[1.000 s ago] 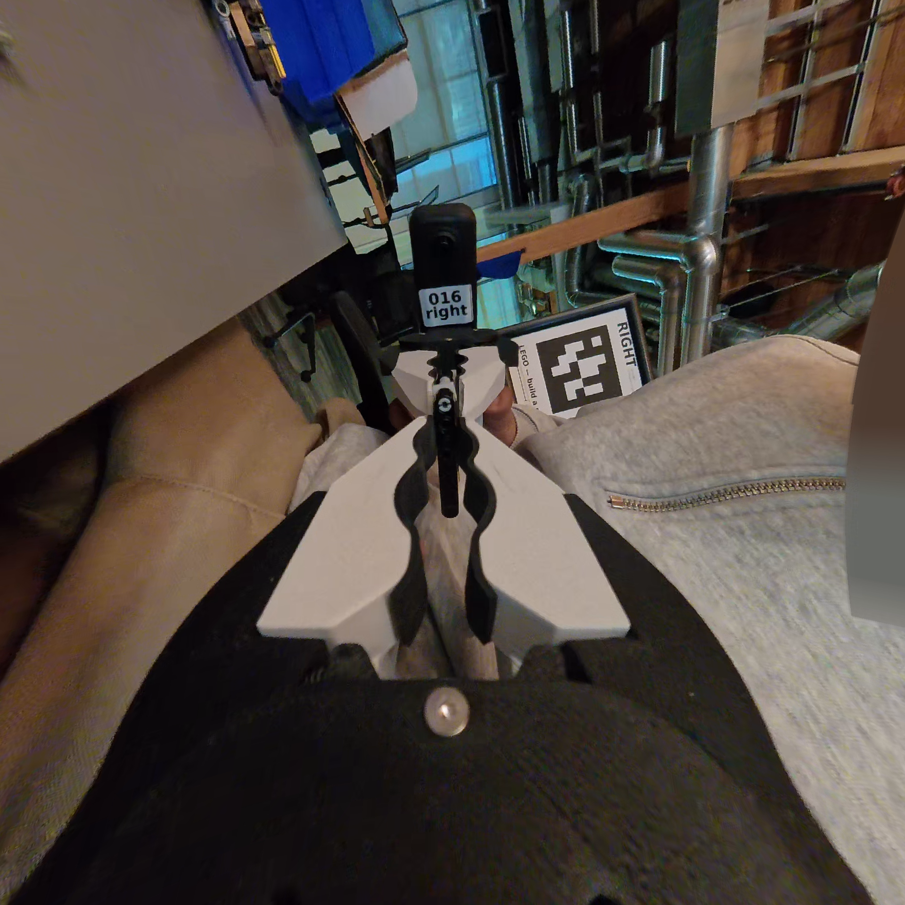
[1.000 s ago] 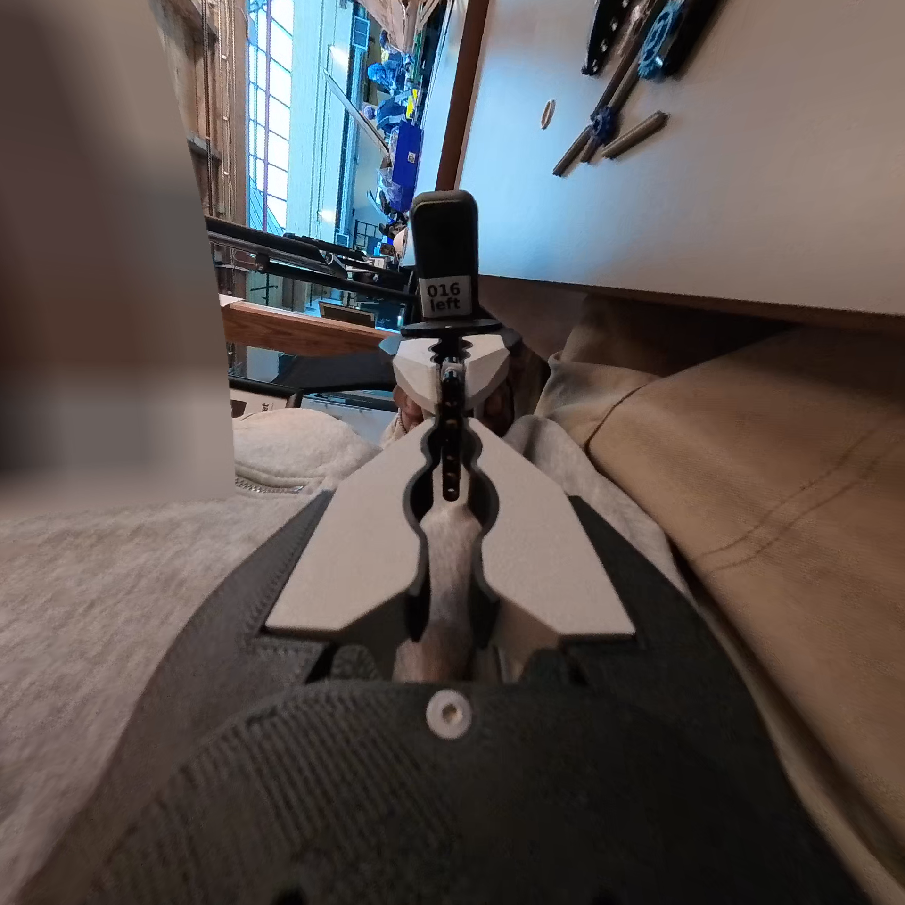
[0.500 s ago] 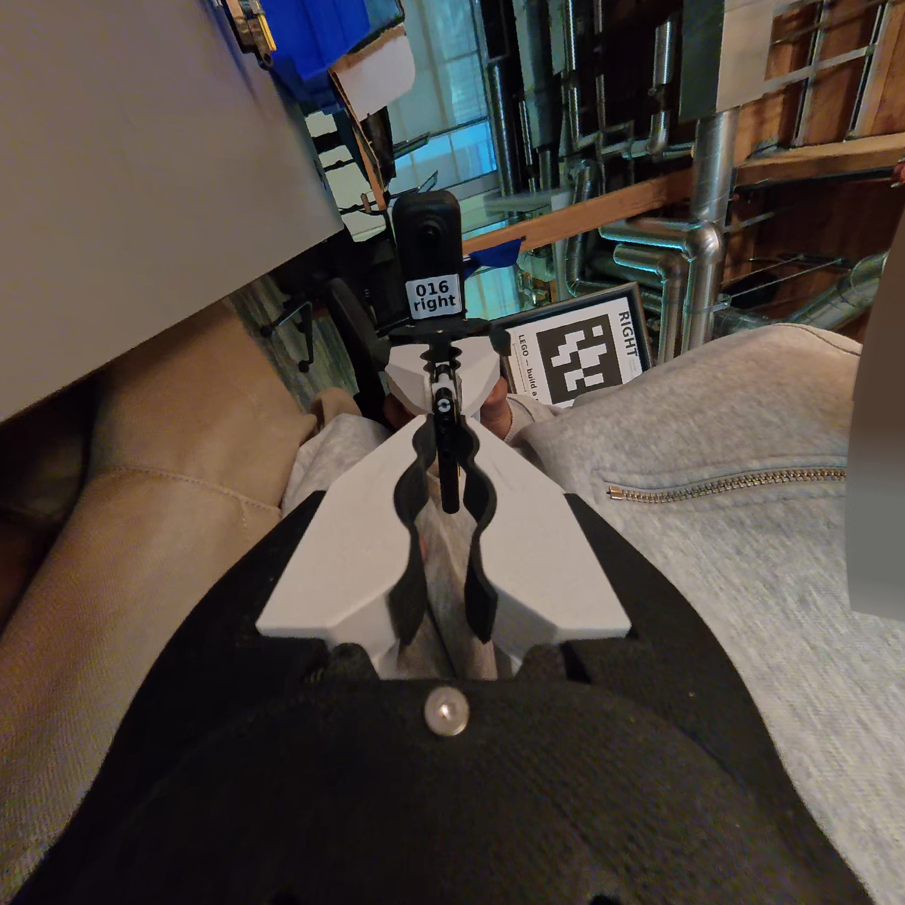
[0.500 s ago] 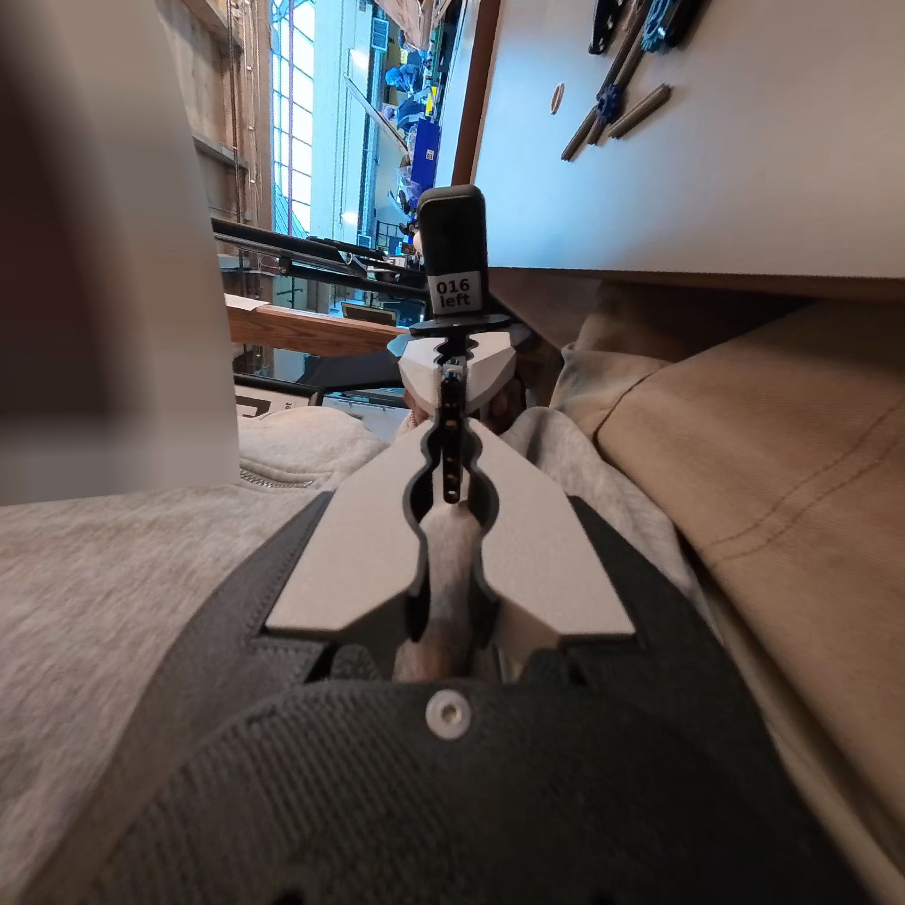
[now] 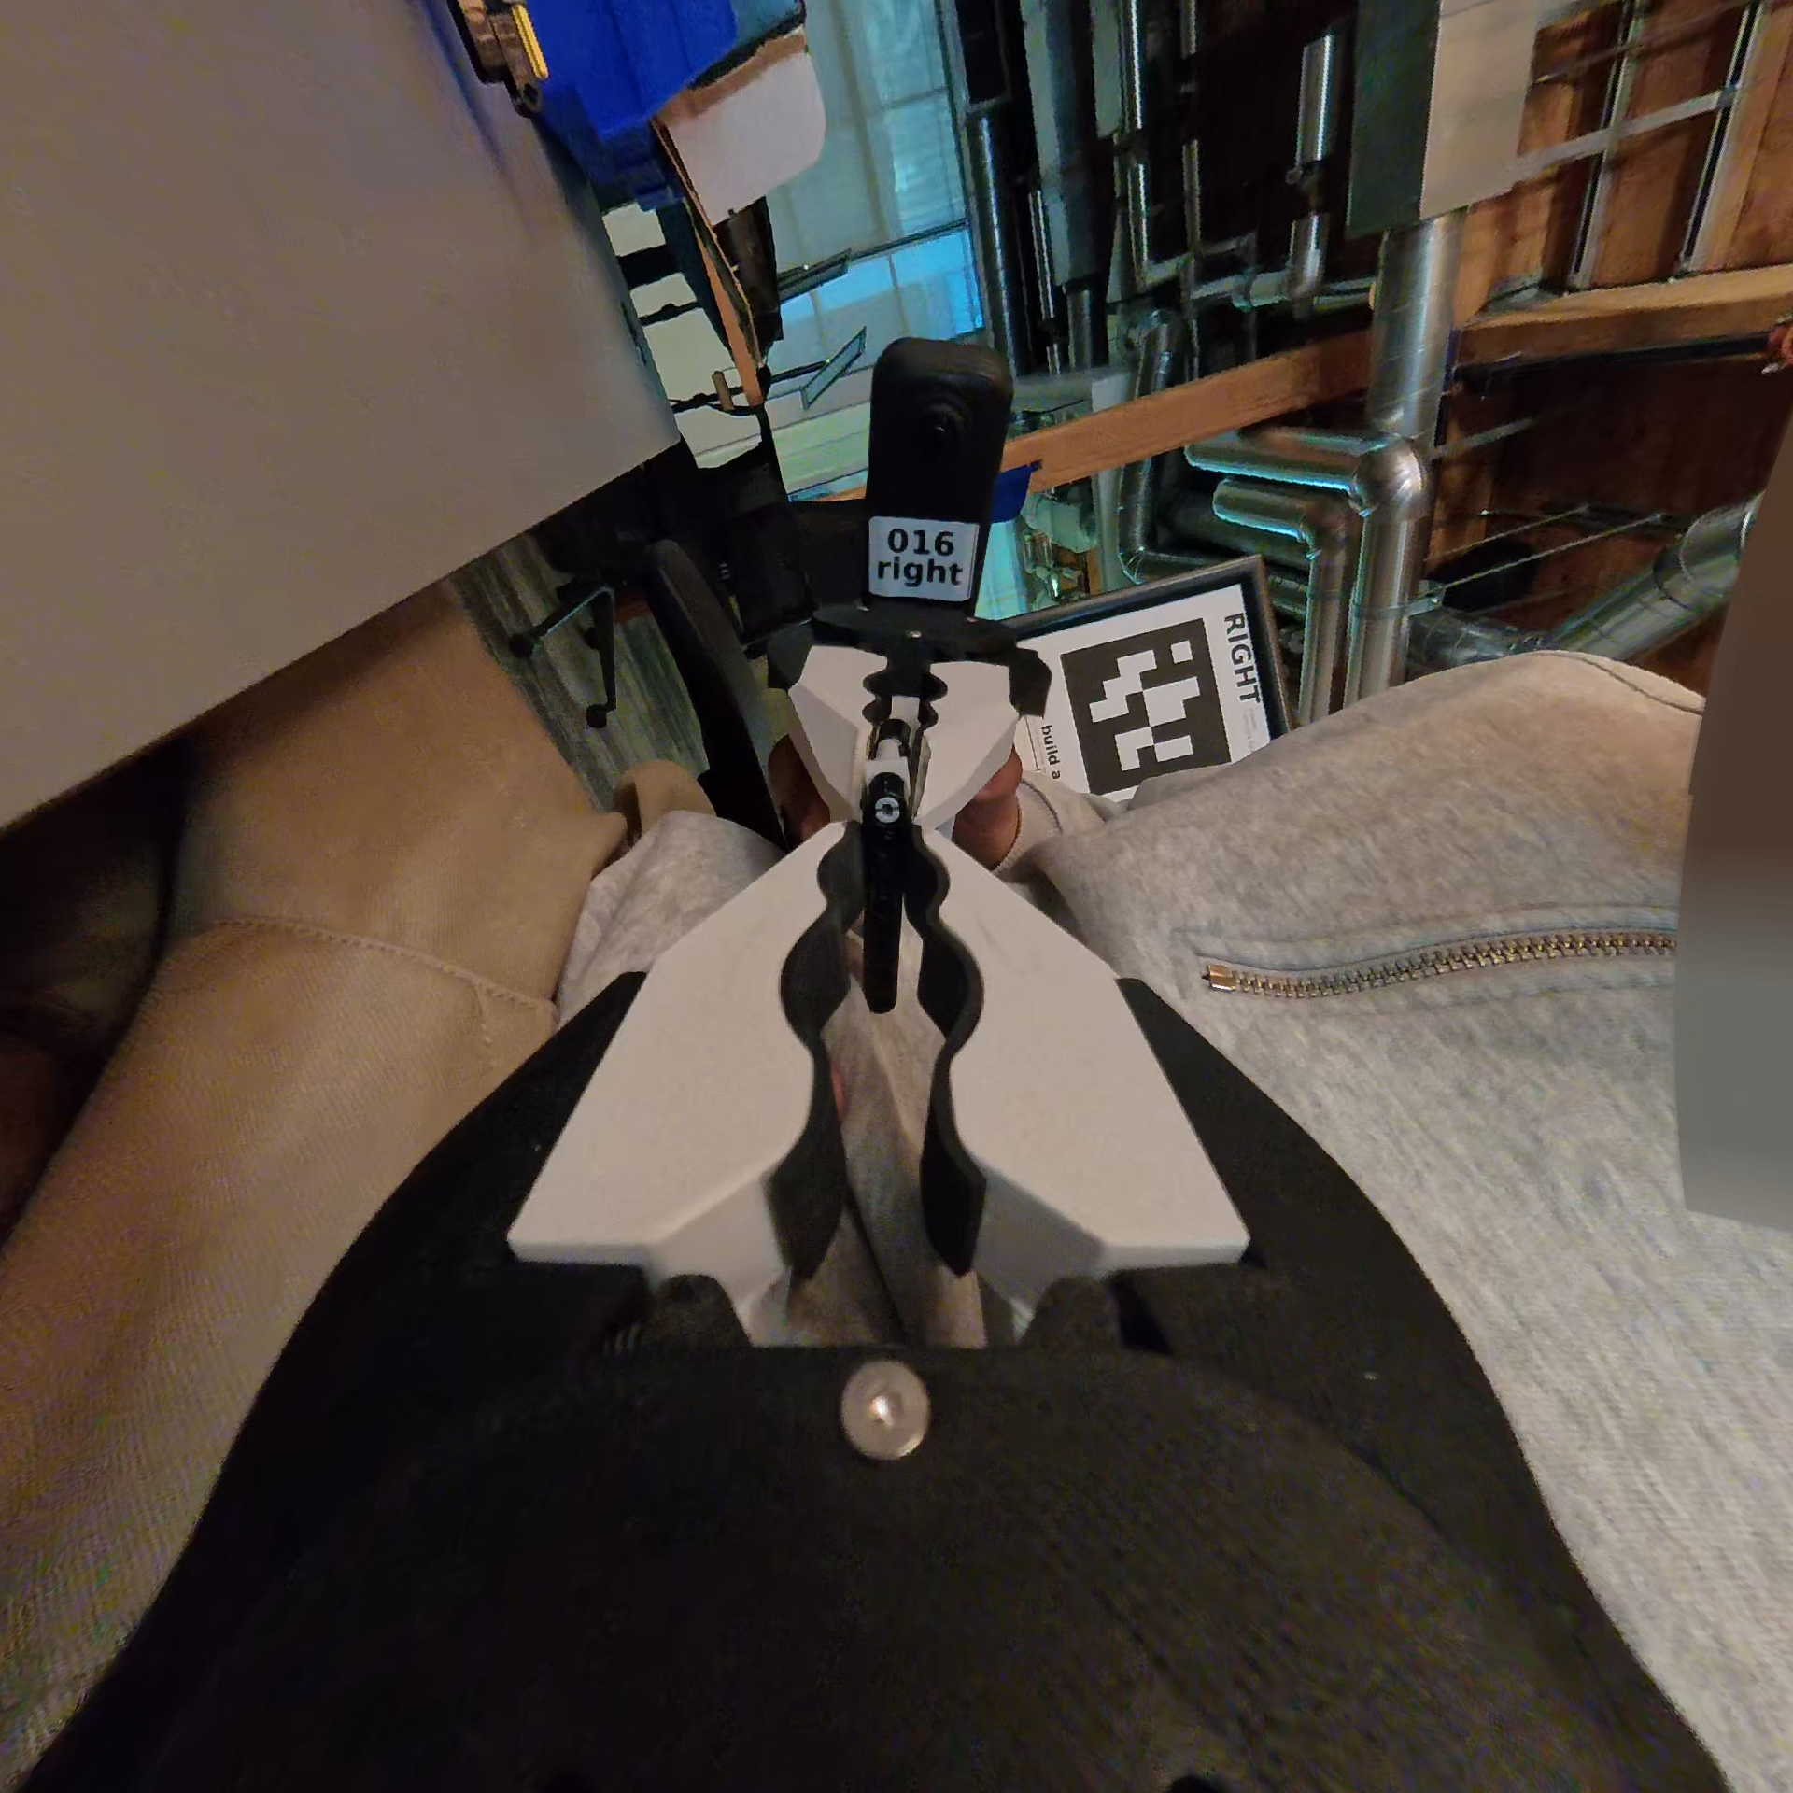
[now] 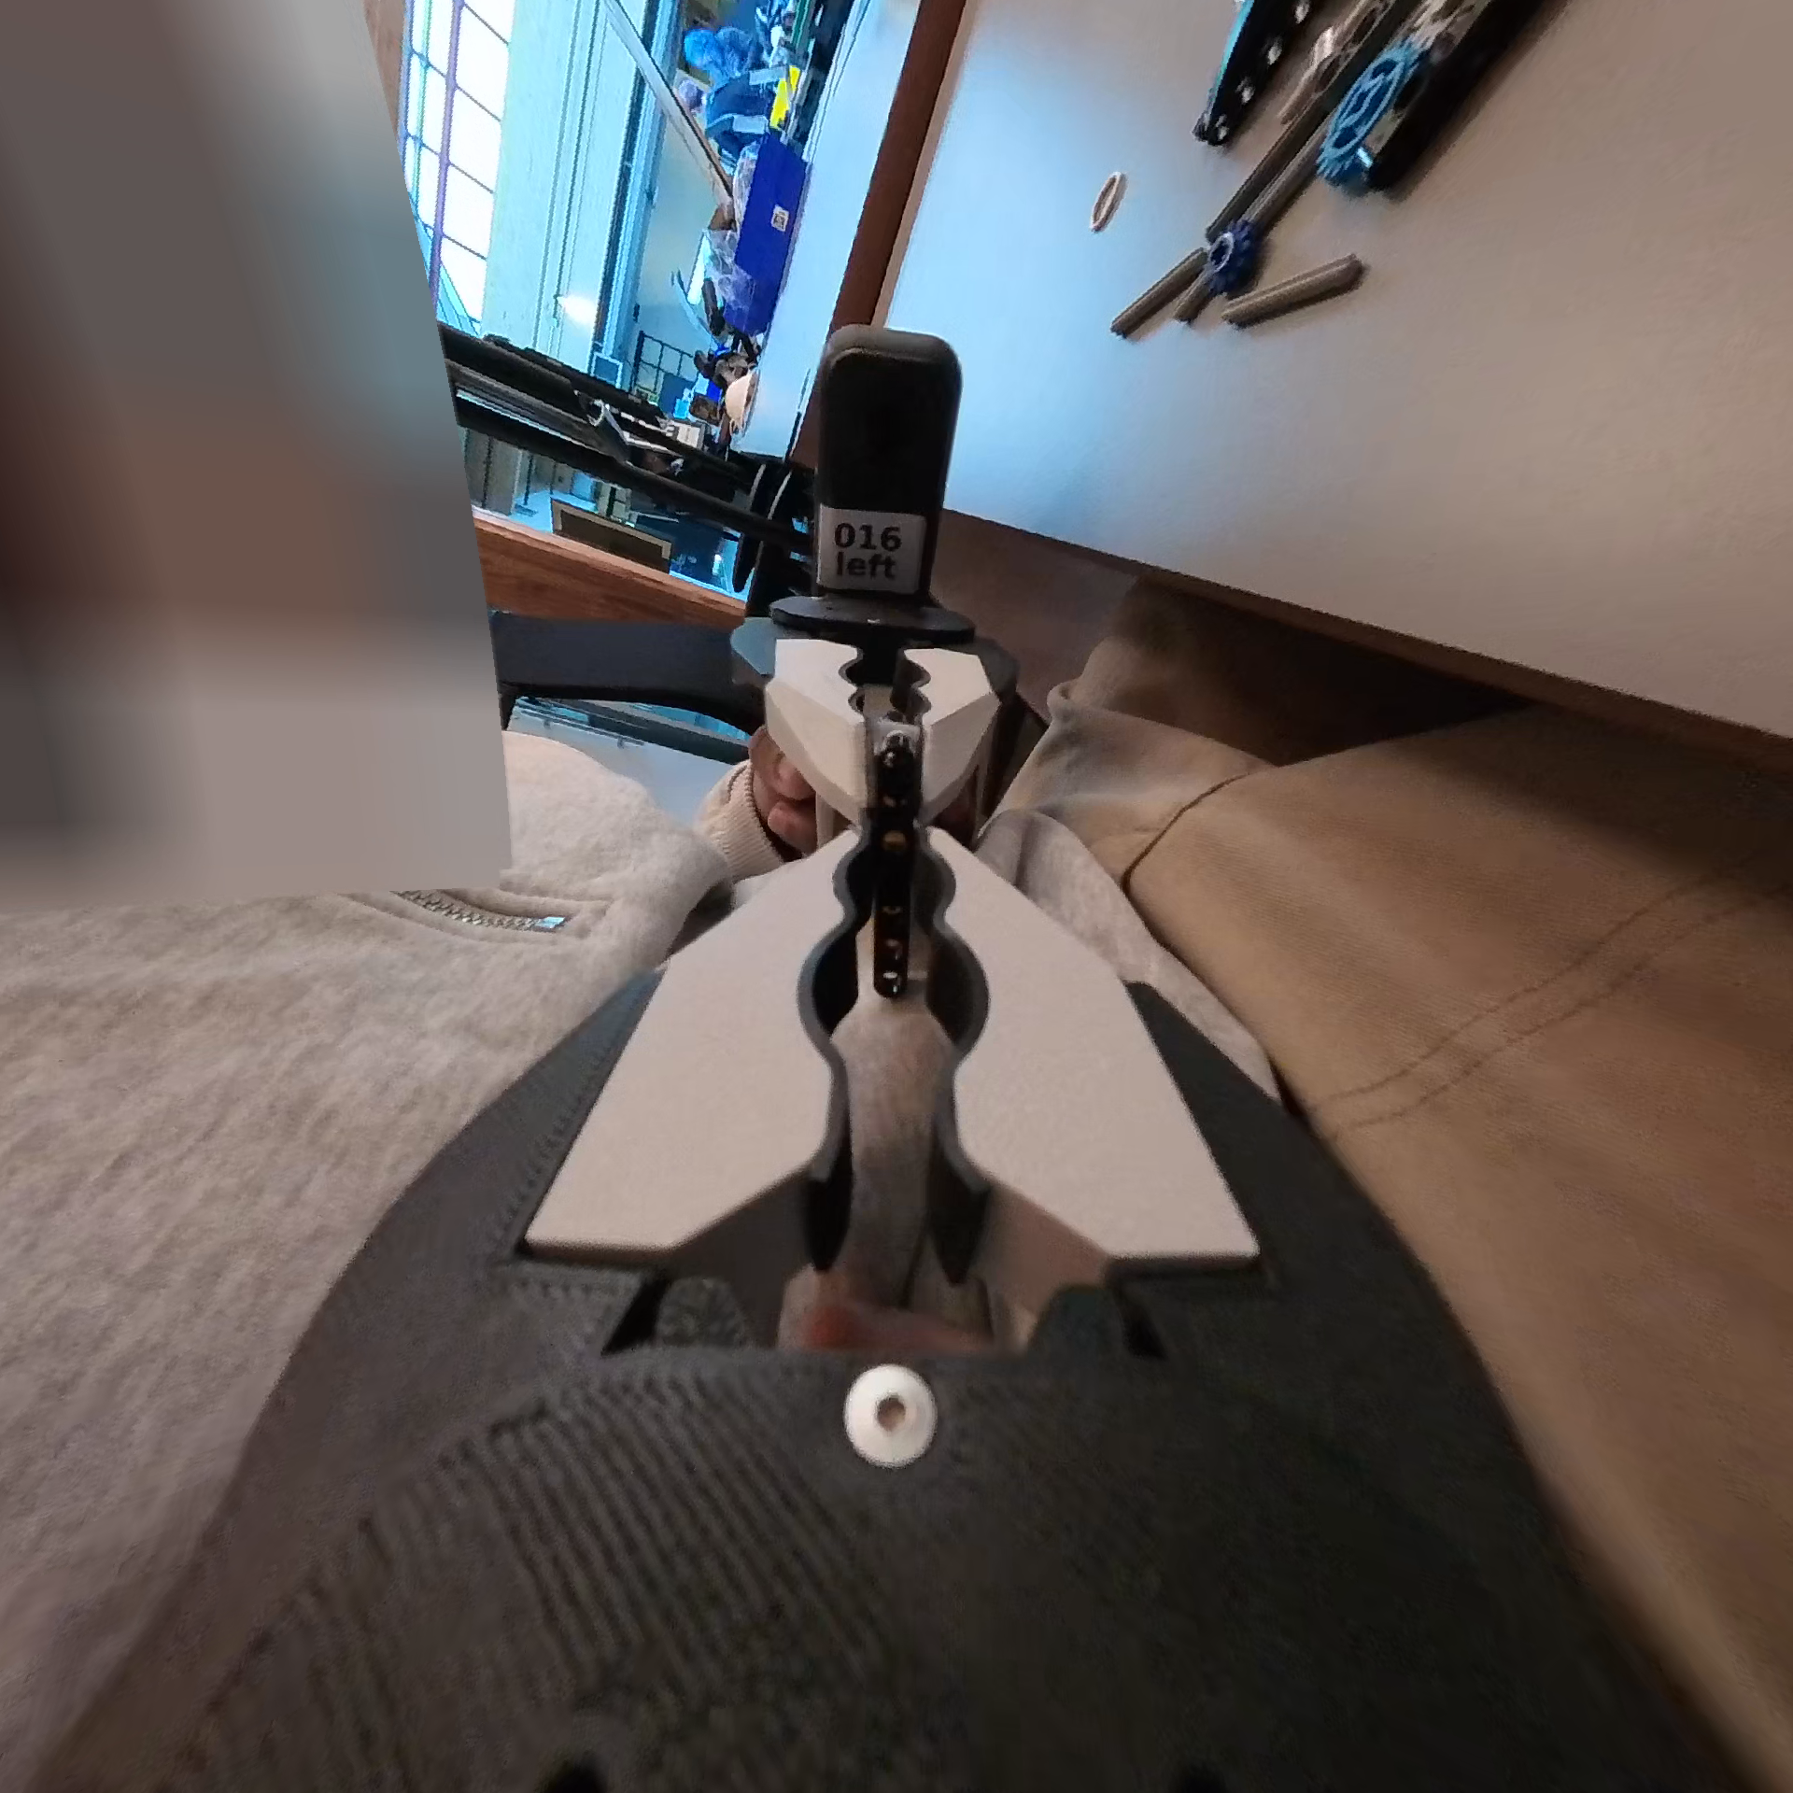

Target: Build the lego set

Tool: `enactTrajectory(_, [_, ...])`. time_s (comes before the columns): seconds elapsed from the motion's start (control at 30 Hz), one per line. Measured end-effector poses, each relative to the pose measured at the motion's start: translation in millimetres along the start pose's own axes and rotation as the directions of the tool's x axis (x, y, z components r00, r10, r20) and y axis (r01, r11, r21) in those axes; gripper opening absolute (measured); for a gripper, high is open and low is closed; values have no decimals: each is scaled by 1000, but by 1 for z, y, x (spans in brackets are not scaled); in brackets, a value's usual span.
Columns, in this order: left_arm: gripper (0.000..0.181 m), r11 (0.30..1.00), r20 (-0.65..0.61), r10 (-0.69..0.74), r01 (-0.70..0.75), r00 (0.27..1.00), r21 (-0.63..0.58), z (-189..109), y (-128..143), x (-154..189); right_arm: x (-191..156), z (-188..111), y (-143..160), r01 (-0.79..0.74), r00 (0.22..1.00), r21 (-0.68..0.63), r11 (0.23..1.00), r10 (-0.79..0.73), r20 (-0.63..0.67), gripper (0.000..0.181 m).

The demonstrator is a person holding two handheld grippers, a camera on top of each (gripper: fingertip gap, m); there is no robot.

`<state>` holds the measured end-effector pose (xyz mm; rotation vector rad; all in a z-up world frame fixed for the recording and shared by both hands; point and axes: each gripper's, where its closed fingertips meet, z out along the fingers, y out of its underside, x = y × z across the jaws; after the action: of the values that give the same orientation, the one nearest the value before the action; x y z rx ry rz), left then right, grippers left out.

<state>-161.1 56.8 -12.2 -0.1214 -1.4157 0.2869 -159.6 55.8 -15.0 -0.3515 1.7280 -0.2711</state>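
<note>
My left claw and right claw face tip to tip above my lap, both clamped on one thin black holed lego beam. Loose grey axles and blue gears lie on the white bench, near its edge.

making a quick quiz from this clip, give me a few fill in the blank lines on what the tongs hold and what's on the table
1. Both tongs, left and right, grip the same thin ____ beam.
2. The two tongs point ____ each other.
3. The small gear on the white table is ____.
4. The person's zipped sweatshirt is ____.

Missing words: black; toward; blue; grey
</note>
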Motion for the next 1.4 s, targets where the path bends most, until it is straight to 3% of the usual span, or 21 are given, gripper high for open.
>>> enactTrajectory(0.13, [4,1000,-2,0,0,1000,-2,0,0,0,0,0,0,23,1000,-2,1000,-23,-6,4])
enactTrajectory(0.7, [3,999,29,10,-11,1000,37,0,-7,-3,4,1,-5,-162,983,46,986,157,97,4])
enactTrajectory(1.07, [5,999,49,44,-42,998,-31,1,3,-4,3,0,3,-71,997,-33,997,72,24,4])
enactTrajectory(1.4, [5,999,-2,-23,23,1000,-29,6,8,-6,5,-4,8,-151,984,-43,988,155,83,4])
